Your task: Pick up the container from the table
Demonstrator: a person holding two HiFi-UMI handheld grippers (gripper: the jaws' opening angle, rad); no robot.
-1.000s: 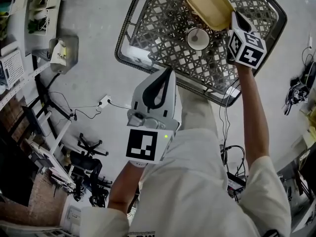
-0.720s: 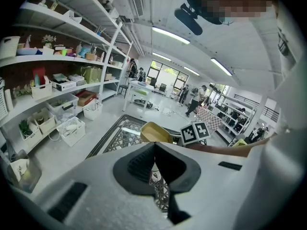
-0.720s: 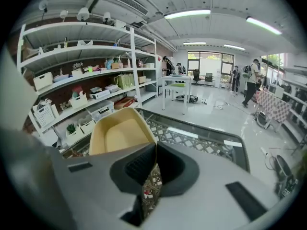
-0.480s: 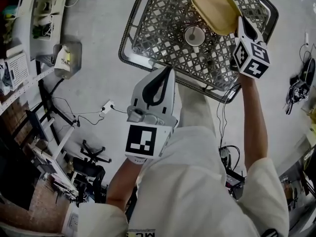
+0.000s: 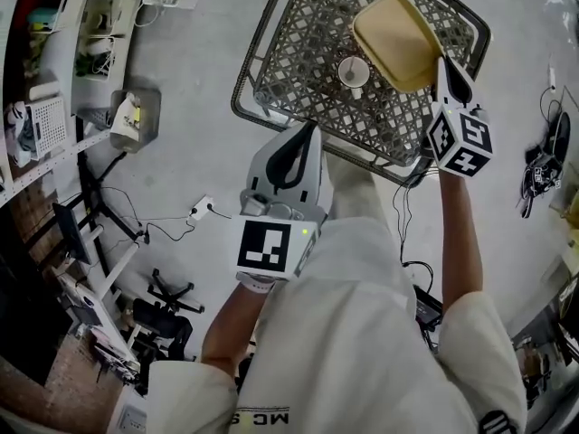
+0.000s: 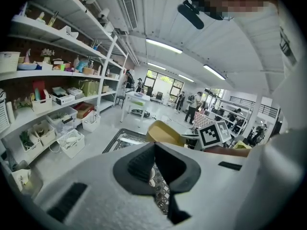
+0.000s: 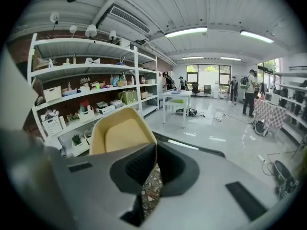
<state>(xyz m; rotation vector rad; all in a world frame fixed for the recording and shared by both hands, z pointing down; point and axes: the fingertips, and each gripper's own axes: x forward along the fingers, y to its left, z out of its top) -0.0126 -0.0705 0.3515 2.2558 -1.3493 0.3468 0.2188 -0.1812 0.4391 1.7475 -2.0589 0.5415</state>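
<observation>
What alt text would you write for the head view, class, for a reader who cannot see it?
Seen from above, the right gripper holds a yellow container by its rim over a lattice-patterned table. The left gripper hangs nearer the person, jaws together and empty.

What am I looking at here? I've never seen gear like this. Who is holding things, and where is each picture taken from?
There is no robot arm here: a person holds a two-jaw gripping tool in each hand. One picture comes from a camera on the person's head, looking down. The other two come from cameras riding on each tool, looking along its jaws. Below is a patterned table with a small white cup on it. The right gripper is clamped on the rim of a yellow container, which is tilted up. The left gripper is shut on nothing, near the person's body.
</observation>
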